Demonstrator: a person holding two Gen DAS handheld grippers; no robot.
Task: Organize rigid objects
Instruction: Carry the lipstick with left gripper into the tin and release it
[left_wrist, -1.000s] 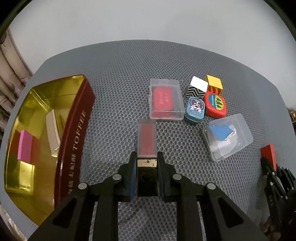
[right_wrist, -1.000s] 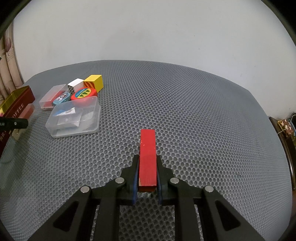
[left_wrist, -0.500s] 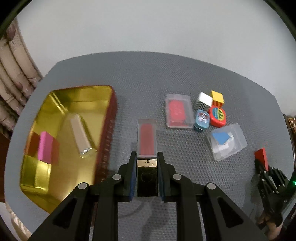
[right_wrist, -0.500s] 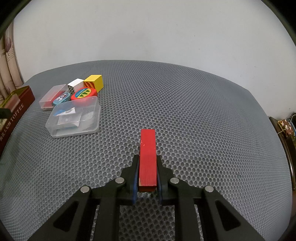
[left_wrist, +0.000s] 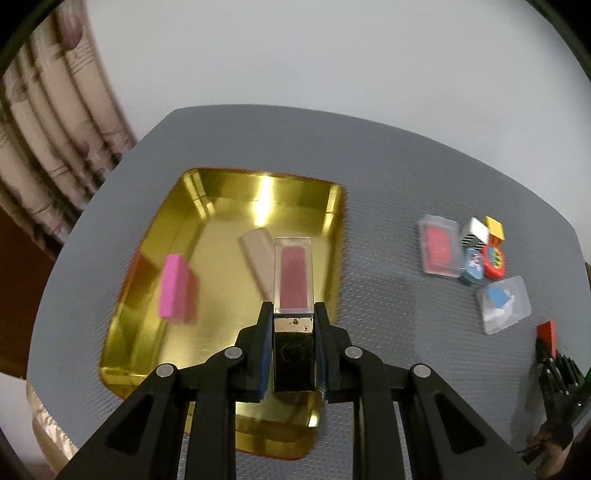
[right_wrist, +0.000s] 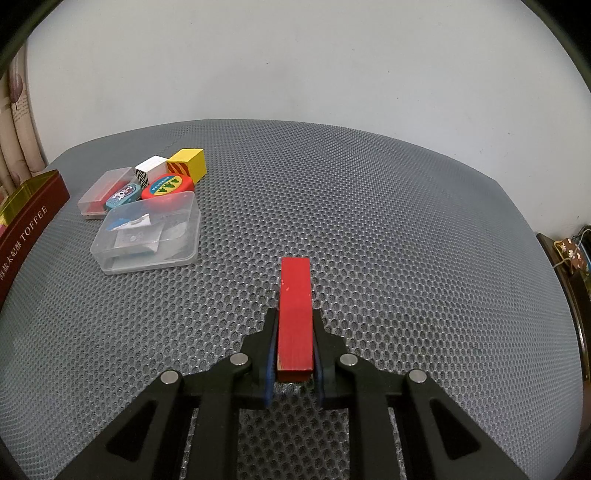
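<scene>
My left gripper (left_wrist: 293, 314) is shut on a lipstick tube (left_wrist: 293, 278) with a clear case and a black and gold cap, held in the air over the right part of the gold toffee tin (left_wrist: 155, 236). Inside the tin lie a pink block (left_wrist: 173, 291) and a beige block (left_wrist: 256, 260). My right gripper (right_wrist: 294, 317) is shut on a red wooden block (right_wrist: 294, 317) above the grey mesh surface (right_wrist: 388, 221). That gripper and red block (left_wrist: 546, 334) also show at the right edge of the left wrist view.
A cluster sits on the mesh: a clear box with a red insert (left_wrist: 439, 249), a zigzag block (left_wrist: 474, 232), a yellow block (left_wrist: 495, 227), a blue oval tin (left_wrist: 472, 264), a red round tin (left_wrist: 493, 260), and a clear box with papers (right_wrist: 147, 234). Curtains (left_wrist: 48, 122) hang at left.
My left gripper has carried the lipstick tube leftward and upward, from over the bare mesh to over the gold tin. The right gripper and its red block have stayed still.
</scene>
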